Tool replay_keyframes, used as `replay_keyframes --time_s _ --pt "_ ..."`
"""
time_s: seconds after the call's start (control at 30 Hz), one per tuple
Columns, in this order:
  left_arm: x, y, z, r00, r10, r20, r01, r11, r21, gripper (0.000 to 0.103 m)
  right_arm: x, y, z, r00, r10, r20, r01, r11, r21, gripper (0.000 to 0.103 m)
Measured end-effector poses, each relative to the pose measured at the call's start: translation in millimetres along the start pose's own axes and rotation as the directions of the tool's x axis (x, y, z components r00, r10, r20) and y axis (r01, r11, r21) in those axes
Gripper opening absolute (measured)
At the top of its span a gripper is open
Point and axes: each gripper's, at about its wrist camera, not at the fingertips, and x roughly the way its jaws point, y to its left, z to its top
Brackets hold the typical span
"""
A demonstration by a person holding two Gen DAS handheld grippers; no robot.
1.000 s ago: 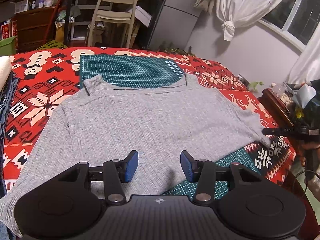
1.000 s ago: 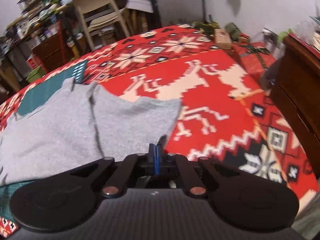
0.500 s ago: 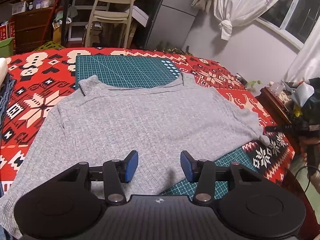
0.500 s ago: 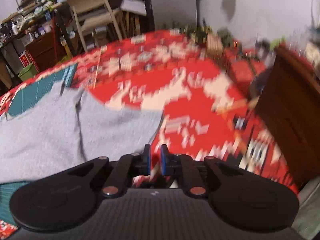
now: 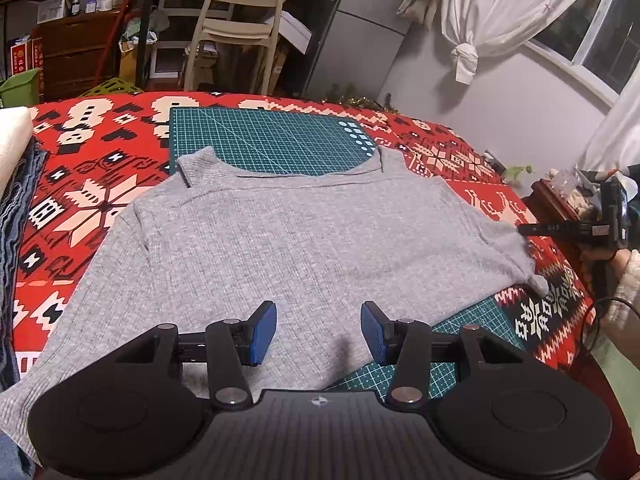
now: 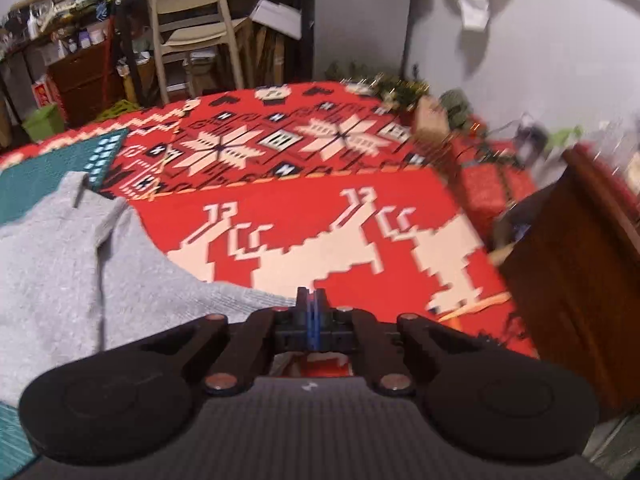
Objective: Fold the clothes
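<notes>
A grey ribbed sweater [image 5: 300,240] lies spread flat, collar away from me, on a green cutting mat [image 5: 272,140]. My left gripper [image 5: 319,334] hovers open over the sweater's near hem, nothing between its blue pads. My right gripper [image 5: 520,230], held by a hand [image 5: 624,272], pokes in at the right sleeve's edge. In the right wrist view that gripper [image 6: 311,312] is shut. The sweater [image 6: 52,264] runs up to its left finger, and no cloth shows between the pads.
A red patterned blanket [image 5: 80,200] covers the bed under the mat. Folded dark blue fabric [image 5: 16,208] sits at the left edge. A brown wooden cabinet [image 6: 580,260] stands close on the right. A beige chair [image 5: 240,20] and cluttered shelves are beyond the bed.
The right gripper opened a little half a second ago, then shut again and moved slightly up from the sleeve corner. The left gripper stayed open, drifting slightly.
</notes>
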Motion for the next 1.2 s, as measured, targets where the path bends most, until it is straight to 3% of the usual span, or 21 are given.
replay_keyframes --time_s 0.2,0.33,0.4,0.47,0.6,0.7,0.73,0.77,0.87,1.0,1.2 --pt "-2.5 0.5 0.6 1.000 0.012 0.005 -0.012 1.000 0.004 0.046 5.5 -6.3 -2.4 0.999 -0.032 0.004 0.032 0.999 0.034 0.001" --pt "-5.0 0.9 -1.9 1.000 0.019 0.008 -0.019 1.000 -0.002 0.046 5.4 -0.4 -3.6 0.998 -0.056 0.010 0.056 0.998 -0.016 0.002" --pt "-6.9 1.0 -3.4 1.000 0.022 0.012 -0.022 1.000 -0.007 0.046 3.7 -3.5 -4.0 0.998 -0.063 0.019 0.063 0.998 0.001 0.012" --pt "-10.0 1.3 -4.9 0.999 0.030 0.021 -0.030 0.999 -0.012 0.046 1.9 -7.4 -4.2 0.997 -0.067 0.028 0.066 0.998 0.025 0.033" --pt "-22.2 6.1 -8.4 0.997 0.057 0.044 -0.055 0.998 -0.031 0.046 -14.0 -12.3 -2.3 0.997 -0.057 0.060 0.053 0.997 0.062 0.038" --pt "-34.5 12.9 -11.4 0.994 0.083 0.064 -0.080 0.995 -0.056 0.046 -34.2 -6.4 -0.9 0.995 -0.032 0.091 0.027 0.998 0.053 0.064" --pt "-39.4 17.0 -13.0 0.993 0.096 0.068 -0.091 0.993 -0.075 0.046 -42.4 -1.4 -0.9 0.994 -0.012 0.104 0.007 0.999 0.041 0.080" --pt "-44.7 21.7 -15.1 0.991 0.111 0.071 -0.104 0.990 -0.094 0.046 -51.0 4.5 -1.1 0.993 0.013 0.119 -0.016 1.000 0.026 0.090" --pt "-62.3 37.1 -24.5 0.982 0.176 0.074 -0.162 0.974 -0.160 0.046 -72.6 26.8 -2.6 0.986 0.095 0.137 -0.092 0.995 -0.024 0.102" --pt "-83.9 57.3 -39.4 0.961 0.267 0.067 -0.243 0.938 -0.246 0.047 -87.7 69.4 -7.3 0.971 0.212 0.108 -0.203 0.975 -0.091 0.102" --pt "-109.7 81.5 -56.8 0.935 0.346 0.072 -0.300 0.885 -0.356 0.047 -98.5 150.3 -25.7 0.961 0.250 0.121 -0.225 0.956 -0.189 0.102"
